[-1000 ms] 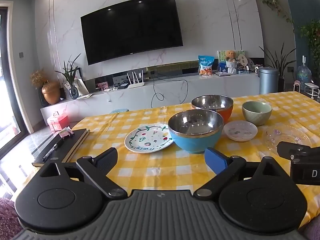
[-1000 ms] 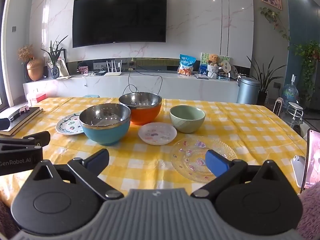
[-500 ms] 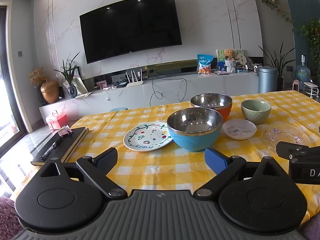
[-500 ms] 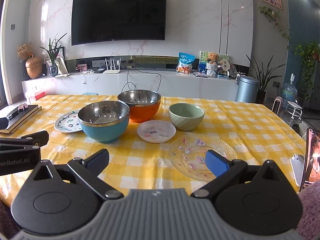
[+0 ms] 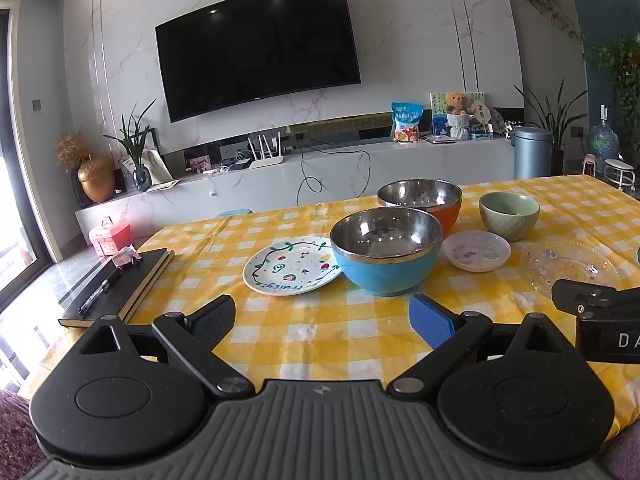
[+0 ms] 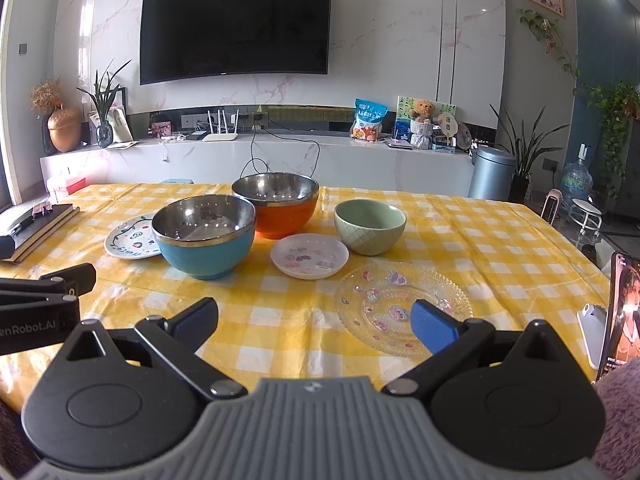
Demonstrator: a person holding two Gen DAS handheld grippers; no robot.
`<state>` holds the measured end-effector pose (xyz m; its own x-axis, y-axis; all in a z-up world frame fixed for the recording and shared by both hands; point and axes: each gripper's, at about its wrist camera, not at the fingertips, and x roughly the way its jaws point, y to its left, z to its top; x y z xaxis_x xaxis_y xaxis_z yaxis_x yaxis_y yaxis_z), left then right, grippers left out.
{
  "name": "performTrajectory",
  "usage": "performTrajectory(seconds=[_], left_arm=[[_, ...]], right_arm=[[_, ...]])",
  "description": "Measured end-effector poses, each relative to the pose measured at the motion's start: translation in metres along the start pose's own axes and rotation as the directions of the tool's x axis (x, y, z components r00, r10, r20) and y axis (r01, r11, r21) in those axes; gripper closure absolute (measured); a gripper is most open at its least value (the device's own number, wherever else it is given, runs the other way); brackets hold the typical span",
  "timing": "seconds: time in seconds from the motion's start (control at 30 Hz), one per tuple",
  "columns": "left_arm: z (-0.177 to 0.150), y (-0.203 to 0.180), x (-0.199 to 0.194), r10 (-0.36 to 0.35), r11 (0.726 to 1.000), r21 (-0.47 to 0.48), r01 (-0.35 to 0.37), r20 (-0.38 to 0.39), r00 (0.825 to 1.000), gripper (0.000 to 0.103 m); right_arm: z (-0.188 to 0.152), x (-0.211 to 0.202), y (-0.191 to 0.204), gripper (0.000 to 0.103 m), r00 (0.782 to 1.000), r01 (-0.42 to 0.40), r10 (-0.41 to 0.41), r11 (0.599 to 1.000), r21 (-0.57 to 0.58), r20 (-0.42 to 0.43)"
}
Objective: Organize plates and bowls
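On the yellow checked tablecloth [image 5: 304,320] stand a blue steel-lined bowl [image 5: 386,256] [image 6: 204,236], an orange steel-lined bowl [image 5: 424,200] [image 6: 280,204] behind it, and a green bowl [image 5: 509,215] [image 6: 370,226]. A painted white plate [image 5: 292,266] [image 6: 130,238], a small pink saucer [image 5: 476,250] [image 6: 309,255] and a clear glass plate [image 5: 568,266] [image 6: 400,308] lie flat. My left gripper [image 5: 322,320] is open and empty, short of the blue bowl. My right gripper [image 6: 316,320] is open and empty, its blue pad over the glass plate's near edge.
A black notebook with a pen [image 5: 116,284] lies at the table's left edge. A phone [image 6: 620,312] stands at the right edge. Each gripper shows in the other's view, the right one [image 5: 600,308] and the left one [image 6: 40,300]. A TV wall and low cabinet lie beyond.
Both views have shifted slightly, the dishes sitting a touch higher in frame. Nothing on the table has moved and both grippers stay open.
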<state>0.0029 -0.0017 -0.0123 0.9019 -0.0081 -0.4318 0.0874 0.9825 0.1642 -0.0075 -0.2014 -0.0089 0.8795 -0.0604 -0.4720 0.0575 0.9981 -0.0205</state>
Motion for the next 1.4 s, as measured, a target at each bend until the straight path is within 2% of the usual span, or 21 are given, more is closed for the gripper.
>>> performTrajectory(seconds=[1.4], left_arm=[[-0.0006,0.0004,0.0012,-0.002,1.0,-0.003,0.002,-0.01,1.0,0.0]], right_arm=[[-0.0018,0.0027,-0.0011,0.003,1.0,0.005,-0.005,1.0,0.002,-0.017]])
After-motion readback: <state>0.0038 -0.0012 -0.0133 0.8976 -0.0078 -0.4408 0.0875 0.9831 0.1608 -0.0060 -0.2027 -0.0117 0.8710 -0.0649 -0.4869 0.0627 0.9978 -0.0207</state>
